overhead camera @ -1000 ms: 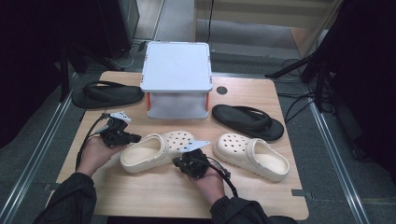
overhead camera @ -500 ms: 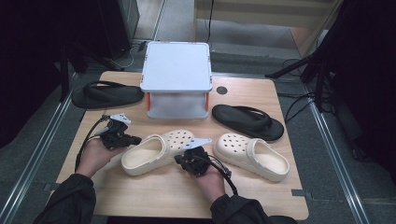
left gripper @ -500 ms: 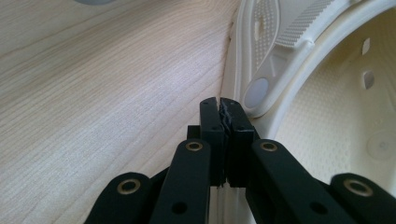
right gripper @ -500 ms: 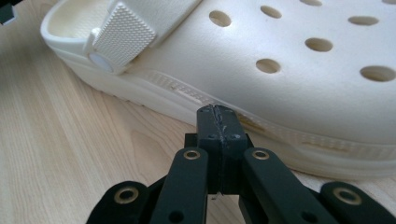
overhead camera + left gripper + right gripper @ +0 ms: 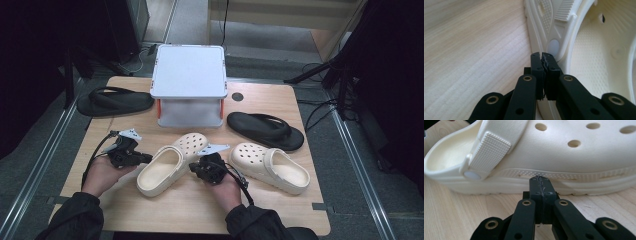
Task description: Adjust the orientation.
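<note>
- Cream clog is flanked by both grippers on the wooden table, lying between their tips.
- Left gripper: jaws are pressed together, empty; the clog's strap rivet is seen just beyond the tips.
- Right gripper: jaws are closed on nothing, tips set against the clog's sole edge.

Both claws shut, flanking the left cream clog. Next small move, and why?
Probably press both inward together to pinch and shift the left cream clog. The left claw is shut at its strap rivet side; the right claw is shut against its sole edge. Neither holds anything.
</note>
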`<state>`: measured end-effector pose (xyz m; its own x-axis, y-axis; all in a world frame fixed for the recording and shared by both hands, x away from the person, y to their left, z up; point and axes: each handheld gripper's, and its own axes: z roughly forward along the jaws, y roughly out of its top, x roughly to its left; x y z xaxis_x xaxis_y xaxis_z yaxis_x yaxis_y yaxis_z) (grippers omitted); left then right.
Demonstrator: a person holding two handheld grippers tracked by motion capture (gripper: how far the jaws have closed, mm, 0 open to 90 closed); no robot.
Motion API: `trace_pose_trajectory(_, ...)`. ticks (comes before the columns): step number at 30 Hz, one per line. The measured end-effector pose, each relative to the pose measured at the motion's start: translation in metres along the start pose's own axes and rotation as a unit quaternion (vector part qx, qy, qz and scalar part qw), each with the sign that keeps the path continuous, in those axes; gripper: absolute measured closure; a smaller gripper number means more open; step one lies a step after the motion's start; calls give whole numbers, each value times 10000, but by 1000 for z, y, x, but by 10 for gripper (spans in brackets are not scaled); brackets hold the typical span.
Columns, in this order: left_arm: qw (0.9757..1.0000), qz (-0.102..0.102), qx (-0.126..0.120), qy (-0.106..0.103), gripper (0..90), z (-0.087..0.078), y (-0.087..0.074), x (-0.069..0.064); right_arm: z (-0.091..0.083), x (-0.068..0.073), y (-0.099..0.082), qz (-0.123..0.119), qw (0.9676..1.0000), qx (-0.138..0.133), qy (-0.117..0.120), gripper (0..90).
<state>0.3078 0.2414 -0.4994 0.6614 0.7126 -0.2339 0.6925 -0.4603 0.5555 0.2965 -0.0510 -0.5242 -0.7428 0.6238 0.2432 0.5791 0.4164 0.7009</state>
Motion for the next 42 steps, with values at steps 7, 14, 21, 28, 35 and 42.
trace_pose_trajectory(7,9998,-203,-30,-12,893,-1,-4,-5,2,-4,5,31,10000,32,-73,900)
trace_pose_trajectory(14,9998,-155,86,-49,894,6,-8,-17,6,-3,8,-77,9999,71,-134,900)
trace_pose_trajectory(21,9996,-172,84,-198,884,7,-11,-24,6,-11,11,118,9998,31,-132,900)
trace_pose_trajectory(28,9993,-166,68,-313,857,9,-15,-31,10,-13,15,139,9997,51,-182,900)
trace_pose_trajectory(35,9991,-239,60,-354,855,12,-17,-35,11,-16,18,139,9997,21,-201,900)
trace_pose_trajectory(42,9995,-230,96,-208,734,13,-17,-31,9,-14,19,-68,9995,67,-313,862)
